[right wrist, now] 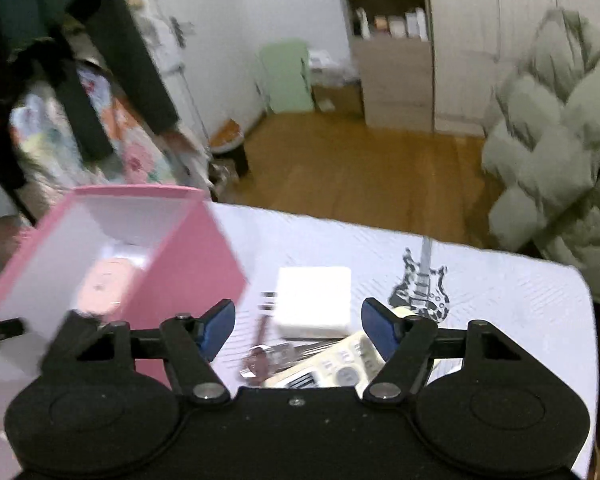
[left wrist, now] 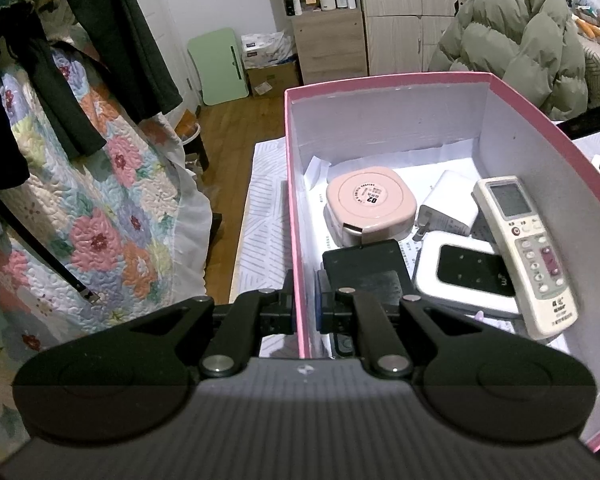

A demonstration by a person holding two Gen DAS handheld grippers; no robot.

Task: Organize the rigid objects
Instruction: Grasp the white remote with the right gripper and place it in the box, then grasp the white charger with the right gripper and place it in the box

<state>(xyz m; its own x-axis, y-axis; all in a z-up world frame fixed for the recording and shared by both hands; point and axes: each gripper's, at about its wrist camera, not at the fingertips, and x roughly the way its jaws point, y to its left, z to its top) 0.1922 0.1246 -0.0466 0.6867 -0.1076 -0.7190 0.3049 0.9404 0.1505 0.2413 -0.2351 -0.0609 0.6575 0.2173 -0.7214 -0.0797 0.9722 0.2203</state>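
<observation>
Left gripper (left wrist: 306, 312) fingers clamp the box (left wrist: 296, 208) wall, steadying it for loading; right gripper (right wrist: 298, 330) fingers spread wide, empty, above a remote (right wrist: 332, 364) on the surface (right wrist: 520, 300)

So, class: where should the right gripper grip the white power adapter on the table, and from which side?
Grip the white power adapter across its flat left and right sides, coming from above. It lies flat, prongs pointing left; the open right gripper looks wide enough to span it.
</observation>
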